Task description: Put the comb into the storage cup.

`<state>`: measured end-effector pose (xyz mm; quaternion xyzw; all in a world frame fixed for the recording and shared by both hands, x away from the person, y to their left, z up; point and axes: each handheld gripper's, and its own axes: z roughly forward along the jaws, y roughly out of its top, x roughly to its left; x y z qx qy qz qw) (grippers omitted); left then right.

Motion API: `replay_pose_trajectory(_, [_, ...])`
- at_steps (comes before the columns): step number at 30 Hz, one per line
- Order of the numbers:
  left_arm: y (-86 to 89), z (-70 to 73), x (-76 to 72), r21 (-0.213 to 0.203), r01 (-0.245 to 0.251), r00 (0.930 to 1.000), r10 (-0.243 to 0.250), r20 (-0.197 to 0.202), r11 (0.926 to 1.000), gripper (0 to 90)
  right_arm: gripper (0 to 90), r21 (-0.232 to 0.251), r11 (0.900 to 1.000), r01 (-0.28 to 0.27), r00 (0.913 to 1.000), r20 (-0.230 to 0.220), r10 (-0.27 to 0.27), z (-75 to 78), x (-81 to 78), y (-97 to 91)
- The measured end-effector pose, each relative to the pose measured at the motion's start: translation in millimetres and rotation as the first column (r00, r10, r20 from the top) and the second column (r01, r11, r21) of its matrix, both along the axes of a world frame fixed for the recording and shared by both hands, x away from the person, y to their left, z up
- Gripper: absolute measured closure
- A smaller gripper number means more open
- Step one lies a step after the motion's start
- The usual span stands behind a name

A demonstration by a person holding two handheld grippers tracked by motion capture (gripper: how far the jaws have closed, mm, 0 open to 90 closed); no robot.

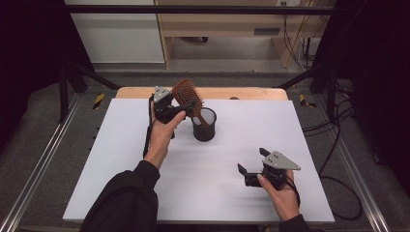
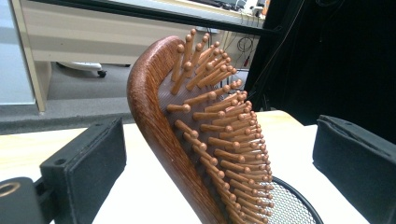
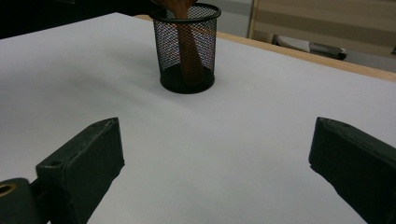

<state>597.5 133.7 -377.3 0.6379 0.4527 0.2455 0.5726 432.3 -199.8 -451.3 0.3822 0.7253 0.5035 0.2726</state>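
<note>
A brown wooden hairbrush [image 1: 186,94] stands handle-down in a black mesh cup [image 1: 204,126] at the back middle of the white board, its bristled head leaning left above the rim. My left gripper [image 1: 187,110] is open around the brush just above the cup. In the left gripper view the brush head [image 2: 196,130] rises between the wide-apart jaws and touches neither pad, with the cup rim [image 2: 289,205] below. My right gripper [image 1: 252,161] is open near the front right, holding nothing. The right gripper view looks across the board at the cup [image 3: 205,60] and the brush handle [image 3: 189,51] inside.
The white board [image 1: 121,159] lies on a wooden table whose back edge [image 1: 241,93] shows behind the cup. Metal rails [image 1: 43,159] flank the table. Cables [image 1: 338,145] lie on the floor at the right. Desks stand in the background.
</note>
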Motion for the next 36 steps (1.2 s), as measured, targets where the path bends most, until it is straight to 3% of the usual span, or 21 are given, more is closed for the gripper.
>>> replay_pose_trajectory(14, [5.3, -1.9, -9.5, 0.010, 0.002, 1.0000, -0.002, 0.003, 0.9999, 2.5, 3.4, -0.003, 1.0000, -0.002, 1.0000, -0.002, 0.002, -0.3, 0.2, 0.5])
replay_pose_trajectory(36, [25.3, 1.9, -35.2, 0.028, -0.005, 0.9977, 0.003, 0.067, 0.9996, 2.5, 3.4, -0.022, 0.9998, 0.001, 1.0000, 0.001, -0.001, -1.0, 0.3, 1.1])
